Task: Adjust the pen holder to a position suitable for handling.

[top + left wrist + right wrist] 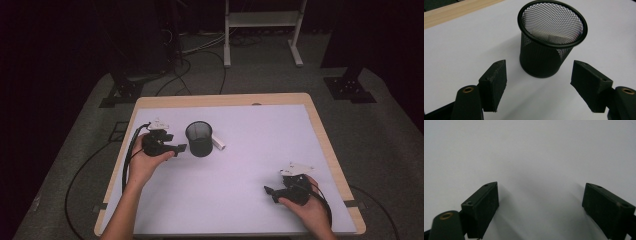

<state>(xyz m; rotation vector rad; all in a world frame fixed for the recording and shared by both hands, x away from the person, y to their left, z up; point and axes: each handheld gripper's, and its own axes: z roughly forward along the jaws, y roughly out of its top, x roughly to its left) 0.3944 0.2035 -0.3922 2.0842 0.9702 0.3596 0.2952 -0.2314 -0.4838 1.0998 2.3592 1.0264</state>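
- Mesh cup (pixel 199 138): black, upright, sits on the white surface (pixel 260 150) in its far-left part, well in from the left edge.
- White tube-like thing (pixel 218 142) lies just behind and to the right of the cup, touching or nearly touching it; can't tell what it is.
- Left gripper (pixel 179 148): held in the left hand (pixel 145 162), just left of the cup, jaws pointing at it. Jaws released and spread wide, nothing between them. Left gripper view: cup (pixel 550 40) stands just ahead of the gap, not touched, inside looks empty.
- Right gripper (pixel 270 192): in the right hand (pixel 310 210), near the near-right corner, well apart from the cup. Jaws released, wide apart, over bare white surface (pixel 529 152).
- Cable (pixel 127 160) trails from the left gripper toward the left edge.
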